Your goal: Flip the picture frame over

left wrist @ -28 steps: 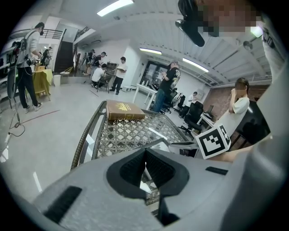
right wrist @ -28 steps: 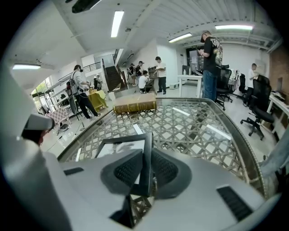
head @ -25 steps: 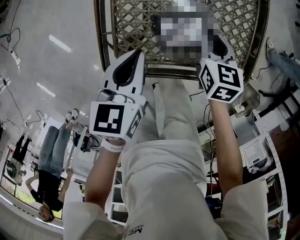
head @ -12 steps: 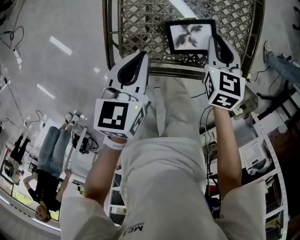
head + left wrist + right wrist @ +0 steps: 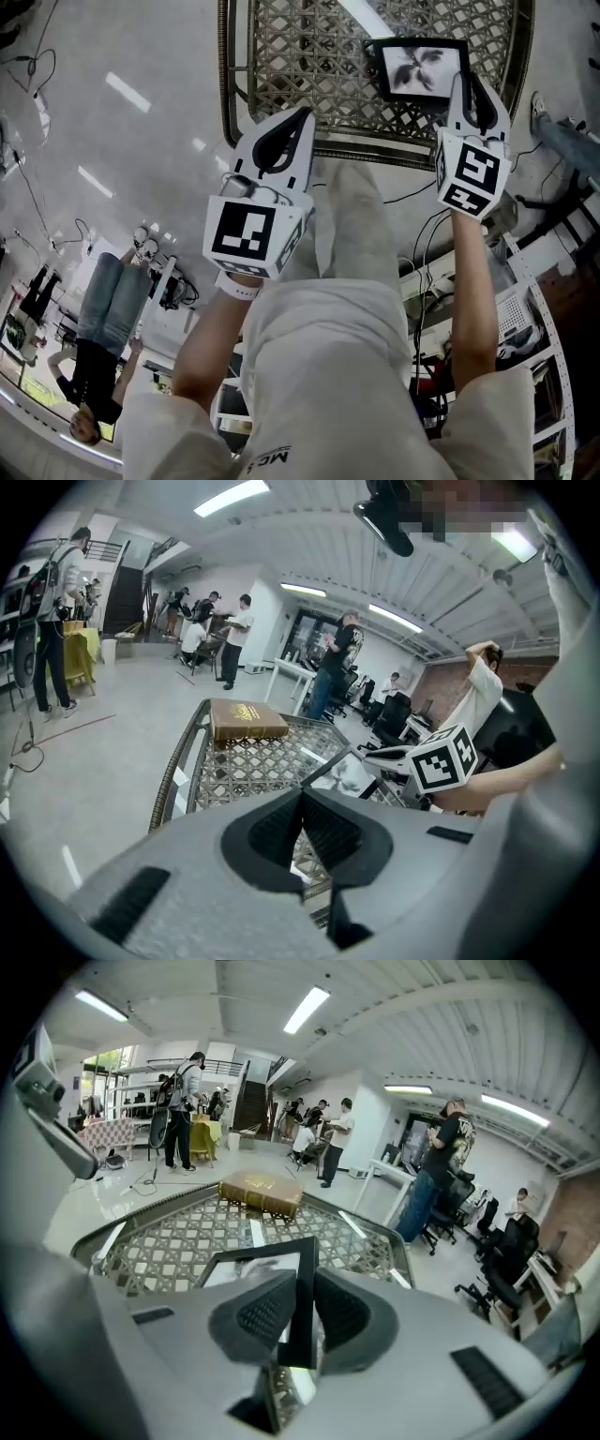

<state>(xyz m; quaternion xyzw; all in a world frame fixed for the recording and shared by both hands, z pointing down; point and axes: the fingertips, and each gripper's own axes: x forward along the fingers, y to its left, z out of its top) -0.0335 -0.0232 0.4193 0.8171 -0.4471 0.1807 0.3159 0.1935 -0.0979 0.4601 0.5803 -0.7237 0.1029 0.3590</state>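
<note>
The right hand-held gripper (image 5: 302,1309) pinches the black rectangular picture frame (image 5: 419,67) by its edge, apparently raised off the lattice-topped counter (image 5: 300,56), print side showing. The flip is not yet done. The left hand-held gripper (image 5: 302,803) is pressed together, empty.

A brown book (image 5: 246,720) lies on the lattice table (image 5: 175,763).

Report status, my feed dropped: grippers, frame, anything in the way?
Right gripper shut on picture frame edge, picture side showing. Left gripper shut, empty. Book on table beyond frame, not touching.
</note>
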